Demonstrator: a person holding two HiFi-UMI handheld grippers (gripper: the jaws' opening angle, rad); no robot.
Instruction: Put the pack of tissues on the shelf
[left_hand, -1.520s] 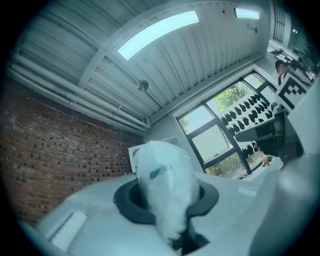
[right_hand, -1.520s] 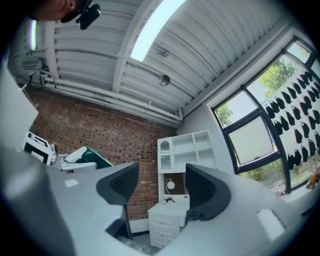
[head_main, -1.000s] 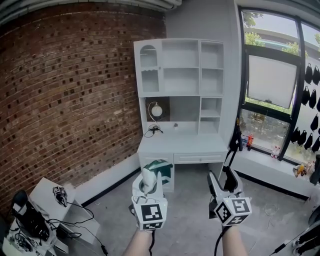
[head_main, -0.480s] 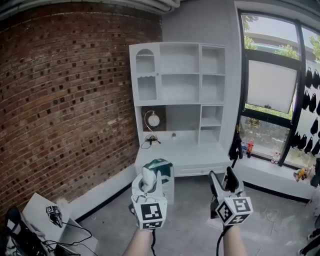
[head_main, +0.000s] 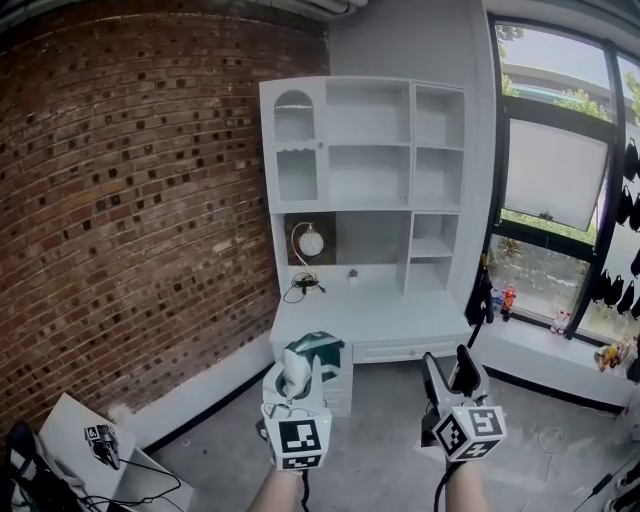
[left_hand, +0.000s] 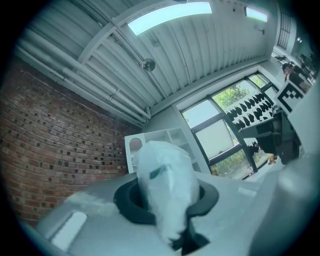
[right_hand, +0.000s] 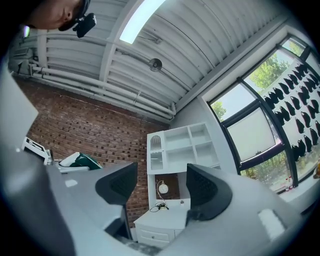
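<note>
The pack of tissues (head_main: 317, 353), white wrap with a dark green patch, sticks up between the jaws of my left gripper (head_main: 301, 378), which is shut on it. In the left gripper view the pack (left_hand: 165, 187) fills the middle and hides most of the left gripper (left_hand: 167, 202). My right gripper (head_main: 448, 368) hangs beside it at the right, open and empty. Its view shows the right gripper (right_hand: 162, 185) with both pads apart, the white shelf unit (right_hand: 183, 147) between them, and the pack (right_hand: 80, 160) off to the left. The shelf unit (head_main: 365, 150) stands ahead against the wall above a white desk (head_main: 385, 318).
A brick wall (head_main: 130, 220) runs along the left. A tall window (head_main: 555, 180) and a low ledge with small figures (head_main: 502, 299) are at the right. A round lamp (head_main: 310, 241) and cables (head_main: 303, 286) sit on the desk. A white box (head_main: 70, 440) lies at the lower left.
Both grippers have come closer to the shelf unit, which looks larger and nearer now. The left still holds the pack; the right's jaws stand as before.
</note>
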